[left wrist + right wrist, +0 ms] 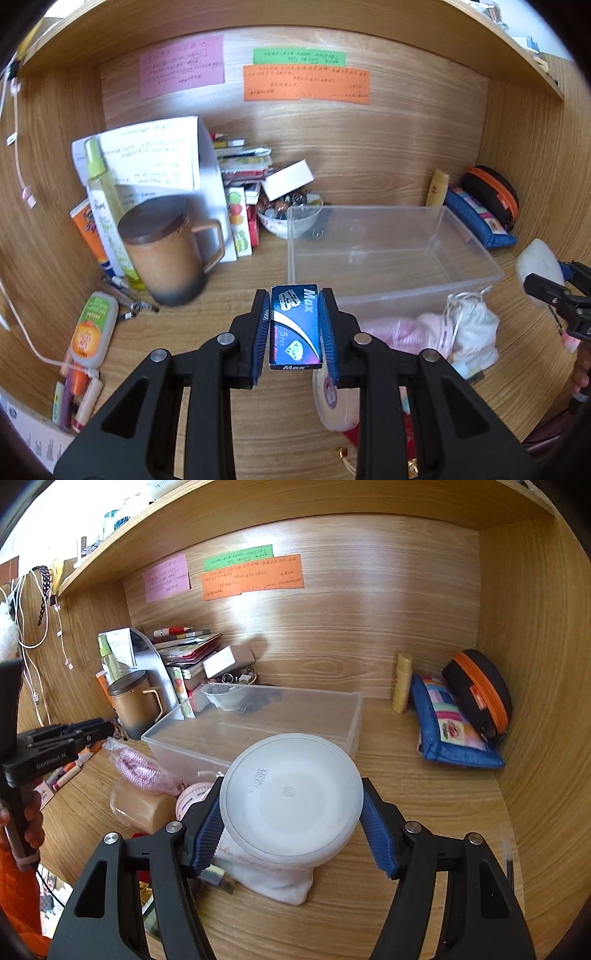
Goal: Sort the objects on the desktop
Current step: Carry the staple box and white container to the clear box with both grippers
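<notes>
My left gripper (294, 325) is shut on a small blue "Max" box (294, 328) and holds it above the desk, just in front of the clear plastic bin's (476, 266) near left corner. My right gripper (291, 823) is shut on a round white plastic tub (291, 805), held above a white cloth pouch (273, 878), in front of the clear bin (177, 753). In the left wrist view the right gripper (554, 291) with the tub (537, 266) shows at the right edge. The left gripper (74, 734) shows at the left of the right wrist view.
A brown lidded mug (166, 247), a spray bottle (107, 206), papers, stacked books and a bowl of small items (288, 218) crowd the back left. A blue pouch (450, 727), a black-orange case (480, 694) and a yellow tube (402, 683) stand back right. Pink knitwear (402, 328), a tape roll (332, 398) and pens lie near.
</notes>
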The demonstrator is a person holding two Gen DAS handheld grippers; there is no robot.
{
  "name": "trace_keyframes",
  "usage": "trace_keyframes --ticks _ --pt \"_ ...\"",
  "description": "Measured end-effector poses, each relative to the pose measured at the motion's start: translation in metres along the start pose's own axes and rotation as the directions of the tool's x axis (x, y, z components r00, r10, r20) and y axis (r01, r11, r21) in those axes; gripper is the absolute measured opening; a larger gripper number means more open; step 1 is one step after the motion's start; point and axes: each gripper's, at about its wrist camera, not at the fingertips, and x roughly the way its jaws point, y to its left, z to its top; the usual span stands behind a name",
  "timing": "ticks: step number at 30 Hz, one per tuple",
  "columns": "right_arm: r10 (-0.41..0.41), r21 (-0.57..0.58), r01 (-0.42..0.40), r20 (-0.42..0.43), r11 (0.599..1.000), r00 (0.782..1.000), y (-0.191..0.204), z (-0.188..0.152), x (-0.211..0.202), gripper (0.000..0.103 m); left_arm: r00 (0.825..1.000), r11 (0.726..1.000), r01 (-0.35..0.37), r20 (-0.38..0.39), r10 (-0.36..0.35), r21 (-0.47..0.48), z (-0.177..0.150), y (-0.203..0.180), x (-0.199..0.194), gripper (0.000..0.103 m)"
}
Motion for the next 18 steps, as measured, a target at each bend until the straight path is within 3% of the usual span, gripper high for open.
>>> trace_keyframes --ticks 10,18 --pt "0.016 -0.091 -0.018 -0.017 0.996 1.000 0.006 0.036 0.022 0.064 0.996 0.992 0.090 0.006 -0.091 0.088 0.049 -0.010 0.012 0.026" --pt "0.045 -0.118 -0.051 -0.052 0.992 0.998 0.009 0.060 0.053 0.064 0.992 0.983 0.125 -0.027 -0.122 0.133 0.072 -0.018 0.034 0.026"
